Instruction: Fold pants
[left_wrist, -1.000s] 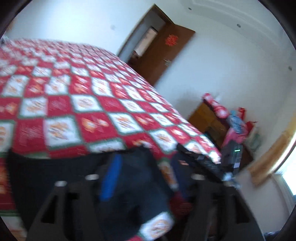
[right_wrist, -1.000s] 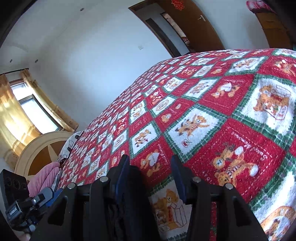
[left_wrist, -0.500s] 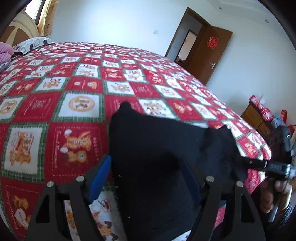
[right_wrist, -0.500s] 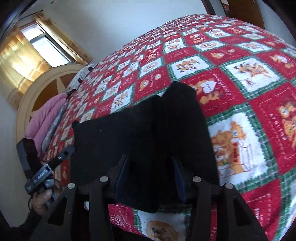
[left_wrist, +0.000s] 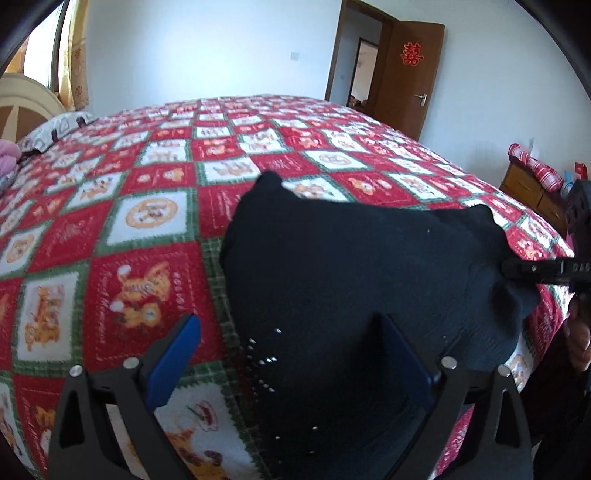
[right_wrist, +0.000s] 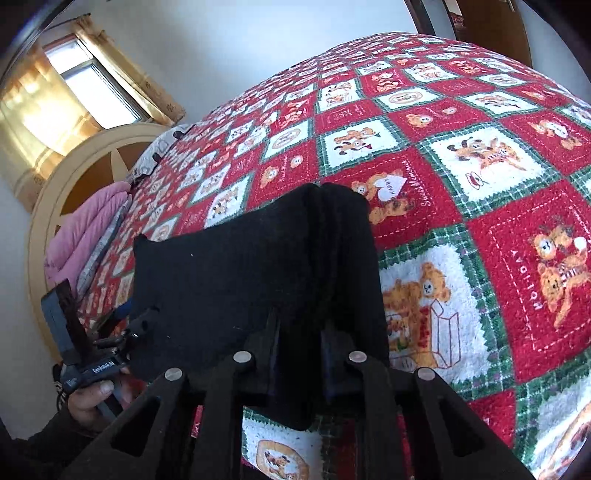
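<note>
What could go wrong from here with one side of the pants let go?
1. The left gripper is open over the black pants, so only the right gripper pinches them; pulling now could skew the fold.
2. The pants lie near the edge of the bed, so a tug toward the person could likely drag them off the quilt.

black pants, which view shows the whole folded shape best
The left wrist view: the black pants lie spread across the quilt with both far corners visible, the right gripper at their right edge. The right wrist view shows them foreshortened, a thick fold running into the right gripper.
</note>
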